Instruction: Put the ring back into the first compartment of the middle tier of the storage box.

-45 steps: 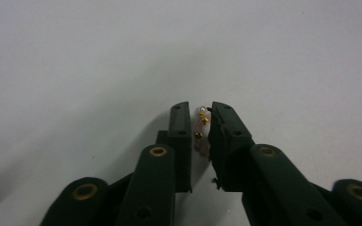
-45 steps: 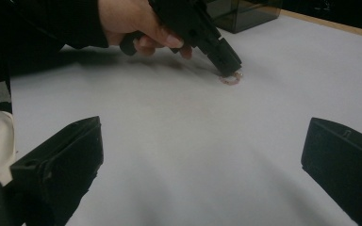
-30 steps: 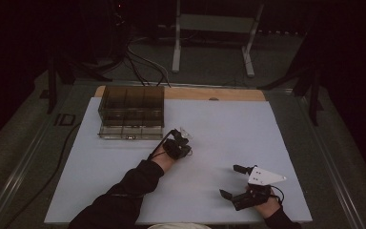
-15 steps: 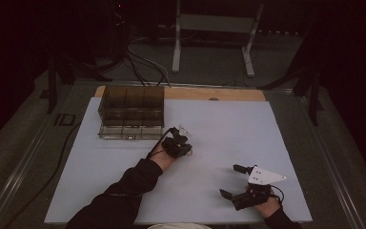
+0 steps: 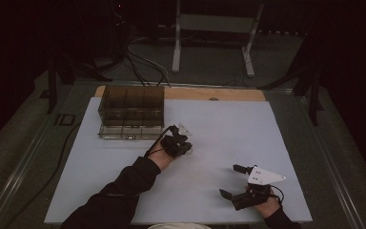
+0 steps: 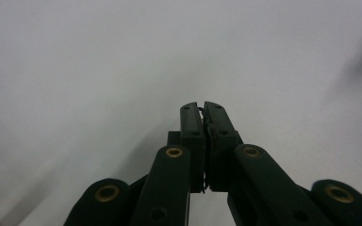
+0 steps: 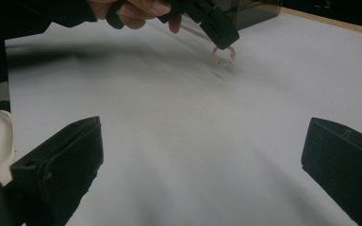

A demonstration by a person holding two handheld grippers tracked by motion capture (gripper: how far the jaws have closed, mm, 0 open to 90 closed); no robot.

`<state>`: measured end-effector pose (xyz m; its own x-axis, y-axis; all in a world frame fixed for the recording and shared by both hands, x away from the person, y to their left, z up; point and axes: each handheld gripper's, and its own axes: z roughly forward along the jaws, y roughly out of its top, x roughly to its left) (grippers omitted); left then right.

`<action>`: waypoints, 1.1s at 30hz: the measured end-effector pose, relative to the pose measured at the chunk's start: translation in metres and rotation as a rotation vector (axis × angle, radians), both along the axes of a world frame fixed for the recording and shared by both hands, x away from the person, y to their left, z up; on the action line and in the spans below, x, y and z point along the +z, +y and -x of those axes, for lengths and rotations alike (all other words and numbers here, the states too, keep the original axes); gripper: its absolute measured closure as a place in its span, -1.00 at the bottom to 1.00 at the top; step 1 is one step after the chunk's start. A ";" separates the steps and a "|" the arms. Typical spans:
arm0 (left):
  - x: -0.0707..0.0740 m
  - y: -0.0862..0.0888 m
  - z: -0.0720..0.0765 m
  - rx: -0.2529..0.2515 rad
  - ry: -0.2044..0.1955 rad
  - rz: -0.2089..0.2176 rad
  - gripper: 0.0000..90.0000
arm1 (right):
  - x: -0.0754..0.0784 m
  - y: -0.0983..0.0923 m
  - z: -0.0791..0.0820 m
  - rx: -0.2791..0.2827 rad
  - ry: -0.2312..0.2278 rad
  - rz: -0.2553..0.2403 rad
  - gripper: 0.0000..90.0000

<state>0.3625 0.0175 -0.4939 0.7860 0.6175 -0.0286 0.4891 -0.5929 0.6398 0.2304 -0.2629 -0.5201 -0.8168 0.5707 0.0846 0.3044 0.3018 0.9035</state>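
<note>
Bracelet dangles pinched in our left tool; the compartment box lies just far-left. Right tool rests spread.

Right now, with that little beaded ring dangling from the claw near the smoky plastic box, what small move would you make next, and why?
Probably carry it up and over toward the box. The left claw is shut on the beaded ring, which hangs clear of the white sheet, and the box with its compartments sits just beyond that hand. The right claw rests open, apart from it.
</note>
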 end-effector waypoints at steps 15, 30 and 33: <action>0.022 0.011 0.002 -0.011 -0.018 0.014 1.00 | -0.001 0.000 -0.001 -0.002 0.007 0.003 -1.00; 0.037 0.021 0.003 -0.024 -0.026 0.024 1.00 | -0.001 0.000 -0.001 -0.007 0.004 0.001 -1.00; 0.040 0.024 0.004 -0.028 -0.026 0.030 1.00 | -0.001 0.000 -0.001 -0.005 0.007 0.005 -1.00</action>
